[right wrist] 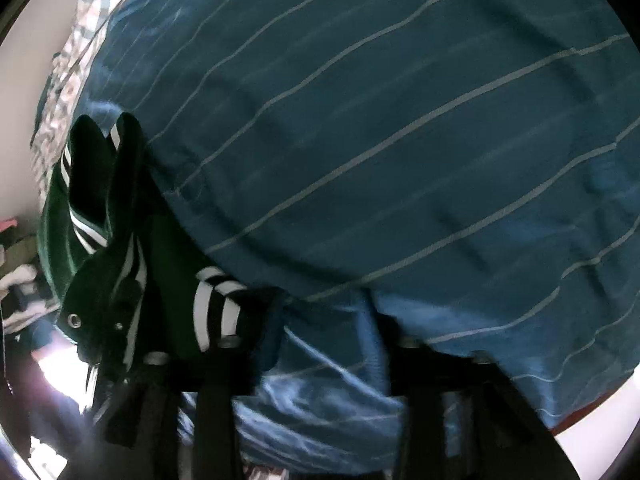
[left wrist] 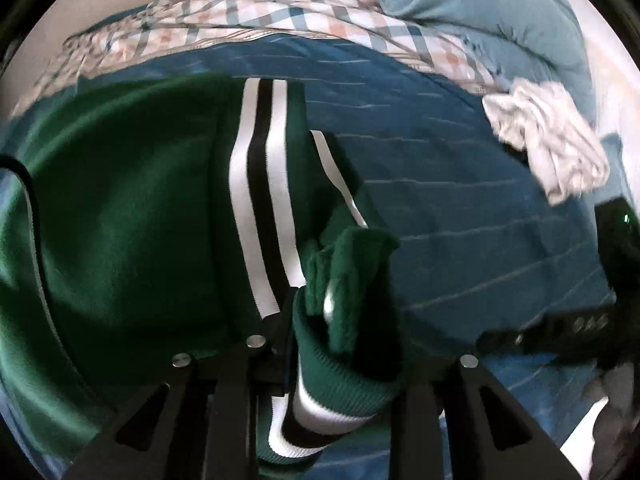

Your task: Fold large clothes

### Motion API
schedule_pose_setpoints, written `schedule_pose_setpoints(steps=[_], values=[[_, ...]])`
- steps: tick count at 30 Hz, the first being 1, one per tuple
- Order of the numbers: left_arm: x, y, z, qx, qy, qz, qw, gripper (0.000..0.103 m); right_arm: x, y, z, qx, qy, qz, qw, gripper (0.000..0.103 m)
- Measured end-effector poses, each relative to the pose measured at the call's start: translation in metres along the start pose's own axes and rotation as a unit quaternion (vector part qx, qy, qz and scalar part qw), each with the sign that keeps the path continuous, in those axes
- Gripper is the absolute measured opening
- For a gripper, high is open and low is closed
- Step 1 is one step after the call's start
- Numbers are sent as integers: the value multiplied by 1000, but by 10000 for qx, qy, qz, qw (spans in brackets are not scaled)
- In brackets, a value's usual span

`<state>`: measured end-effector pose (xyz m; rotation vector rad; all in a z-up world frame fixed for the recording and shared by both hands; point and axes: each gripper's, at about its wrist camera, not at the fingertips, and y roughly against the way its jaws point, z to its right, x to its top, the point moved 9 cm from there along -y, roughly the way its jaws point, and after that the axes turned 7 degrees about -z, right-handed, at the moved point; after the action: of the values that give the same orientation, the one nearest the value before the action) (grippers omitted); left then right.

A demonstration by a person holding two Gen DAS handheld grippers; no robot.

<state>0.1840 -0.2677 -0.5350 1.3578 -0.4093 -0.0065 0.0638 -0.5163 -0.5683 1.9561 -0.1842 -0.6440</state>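
Note:
A large green jacket (left wrist: 128,216) with white and black stripes lies on a blue striped bedspread (left wrist: 460,216). My left gripper (left wrist: 336,320) is shut on the jacket's green ribbed hem with its striped band, bunched between the fingers. In the right wrist view the jacket (right wrist: 120,240) hangs in dark folds at the left, and my right gripper (right wrist: 304,344) is shut on its striped cuff (right wrist: 218,312), low over the bedspread (right wrist: 400,140). The right gripper's body shows at the right edge of the left wrist view (left wrist: 580,328).
A checked shirt (left wrist: 248,20) and a light blue garment (left wrist: 488,12) lie at the far side of the bed. A crumpled white cloth (left wrist: 548,140) lies at the right. A pale wall (right wrist: 36,80) runs along the bed's left side.

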Motion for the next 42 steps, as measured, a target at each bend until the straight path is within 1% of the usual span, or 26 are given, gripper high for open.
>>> schedule_pose_setpoints(steps=[1, 3, 5, 8, 10, 11, 13, 15, 16, 17, 19, 21, 23, 25, 26, 27, 29, 30, 31, 33, 35, 37, 39, 40, 41, 42], values=[[0, 7, -2, 106, -2, -30, 9999, 26, 1, 2, -4, 27, 95, -41, 9999, 78], [-1, 20, -4, 47, 26, -72, 10000, 43, -1, 9, -10, 64, 305, -55, 9995, 79], [-5, 28, -7, -121, 181, -87, 9997, 84, -4, 19, -17, 48, 528, -68, 9986, 79], [-6, 50, -20, -129, 597, -36, 9981, 87, -3, 34, -40, 210, 797, -50, 9966, 79], [-7, 68, -40, -5, 944, 12, 9955, 87, -4, 49, -48, 391, 974, -24, 9945, 80], [-6, 79, -54, 145, 1115, 95, 9936, 87, -3, 53, -56, 479, 1043, -27, 9934, 82], [-11, 98, -94, 786, 1457, 230, 9859, 87, 0, 59, -76, 701, 1180, -37, 9905, 84], [-27, 114, -153, 1621, 1918, 259, 9676, 87, -1, 61, -102, 1079, 1322, -130, 9853, 84], [-35, 117, -173, 1886, 2056, 239, 9600, 87, 1, 59, -120, 1307, 1406, -191, 9812, 84], [-51, 120, -209, 2410, 2288, 200, 9430, 87, 4, 56, -136, 1460, 1475, -217, 9780, 84], [-84, 114, -259, 3137, 2581, -29, 9138, 87, 10, 48, -170, 1724, 1665, -267, 9705, 84], [-136, 92, -312, 3647, 2985, -436, 8809, 87, 18, 29, -201, 1763, 1889, -291, 9656, 84], [-172, 68, -339, 3851, 3173, -744, 8634, 87, 27, 2, -218, 1606, 1975, -405, 9662, 84], [-208, 37, -358, 3818, 3357, -1102, 8540, 87, 38, -27, -227, 1562, 1901, -582, 9675, 74], [-220, 23, -361, 3775, 3422, -1264, 8511, 87, 41, -33, -233, 1661, 1912, -597, 9656, 46], [-228, 11, -363, 3682, 3510, -1306, 8510, 88, 44, -36, -236, 1516, 1963, -485, 9675, 4], [-230, 7, -364, 3769, 3525, -1111, 8493, 90, 41, -27, -244, 1754, 1885, -441, 9653, 4], [-231, 7, -364, 3980, 3559, -1003, 8396, 94, 39, -18, -245, 1812, 1831, -341, 9657, 3], [-234, 8, -365, 4173, 3633, -931, 8278, 103, 37, -2, -246, 1905, 1773, -243, 9653, 3], [-235, 9, -365, 4229, 3838, -748, 8175, 103, 40, 37, -235, 1925, 1483, 141, 9699, 2], [-236, 10, -366, 4135, 3977, -715, 8159, 103, 54, 59, -219, 1621, 1278, 520, 9771, 2], [-235, 11, -365, 4029, 3974, -839, 8202, 103, 69, 53, -204, 1110, 1219, 563, 9847, 2], [-233, 12, -365, 3899, 4024, -986, 8224, 103, 80, 29, -194, 711, 1188, 344, 9898, 3], [-229, 15, -366, 3820, 4077, -1051, 8227, 103, 82, 10, -197, 514, 1333, 71, 9897, 3], [-227, 20, -366, 3698, 4129, -1069, 8254, 103, 79, -4, -202, 500, 1442, -202, 9881, 4], [-223, 25, -366, 3524, 4154, -1003, 8326, 103, 75, -10, -207, 658, 1455, -397, 9864, 10]])
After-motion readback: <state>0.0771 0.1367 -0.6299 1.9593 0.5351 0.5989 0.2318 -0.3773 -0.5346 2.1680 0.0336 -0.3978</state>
